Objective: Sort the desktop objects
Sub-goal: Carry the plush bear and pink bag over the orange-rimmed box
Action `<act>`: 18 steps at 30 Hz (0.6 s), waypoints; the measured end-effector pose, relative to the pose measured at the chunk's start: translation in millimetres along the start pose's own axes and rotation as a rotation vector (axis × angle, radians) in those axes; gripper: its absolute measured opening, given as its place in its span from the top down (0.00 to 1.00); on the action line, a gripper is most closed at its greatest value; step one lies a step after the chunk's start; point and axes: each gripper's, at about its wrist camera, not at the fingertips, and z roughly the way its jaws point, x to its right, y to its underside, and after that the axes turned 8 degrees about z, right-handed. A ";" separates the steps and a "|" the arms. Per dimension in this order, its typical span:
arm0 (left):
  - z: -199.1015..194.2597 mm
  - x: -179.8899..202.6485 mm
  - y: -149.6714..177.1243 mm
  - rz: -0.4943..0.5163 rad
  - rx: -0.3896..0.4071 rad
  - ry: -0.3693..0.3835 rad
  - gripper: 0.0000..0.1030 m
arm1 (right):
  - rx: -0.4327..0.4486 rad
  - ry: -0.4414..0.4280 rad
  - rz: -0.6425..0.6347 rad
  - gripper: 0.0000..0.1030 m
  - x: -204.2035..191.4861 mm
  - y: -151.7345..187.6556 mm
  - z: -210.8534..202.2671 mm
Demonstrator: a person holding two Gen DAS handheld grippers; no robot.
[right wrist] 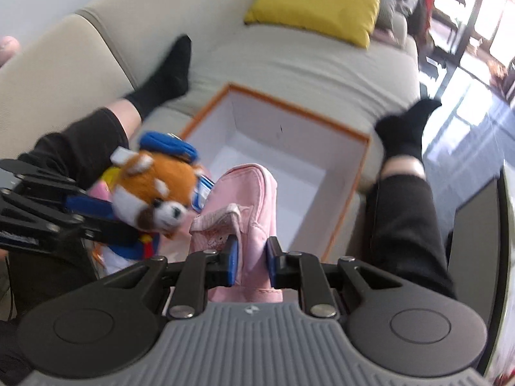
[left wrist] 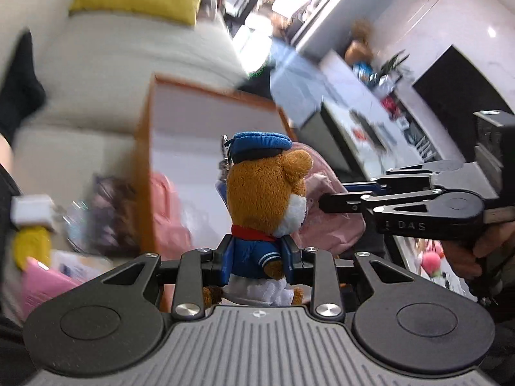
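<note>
My left gripper is shut on a plush red panda in a blue cap and sailor suit, held in the air. It also shows at the left of the right wrist view. My right gripper is shut on a small pink pouch, held above an open orange-edged white box. In the left wrist view the pouch sits just behind the plush, with the right gripper coming in from the right, and the box lies behind.
The box rests on a beige sofa with a yellow cushion. A person's legs in black socks flank the box. Pink and yellow items lie at the left. A white tabletop with clutter is at the right.
</note>
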 end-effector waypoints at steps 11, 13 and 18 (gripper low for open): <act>69.3 -21.6 12.8 -0.127 -0.165 -0.014 0.67 | -0.167 0.067 -0.005 0.81 3.3 14.2 55.7; 74.0 -20.1 13.0 -0.128 -0.181 -0.009 0.67 | -0.197 0.068 -0.001 0.81 4.2 14.2 62.3; 87.3 -18.1 11.9 -0.123 -0.244 0.016 0.67 | -0.278 0.034 0.009 0.81 1.7 12.0 78.5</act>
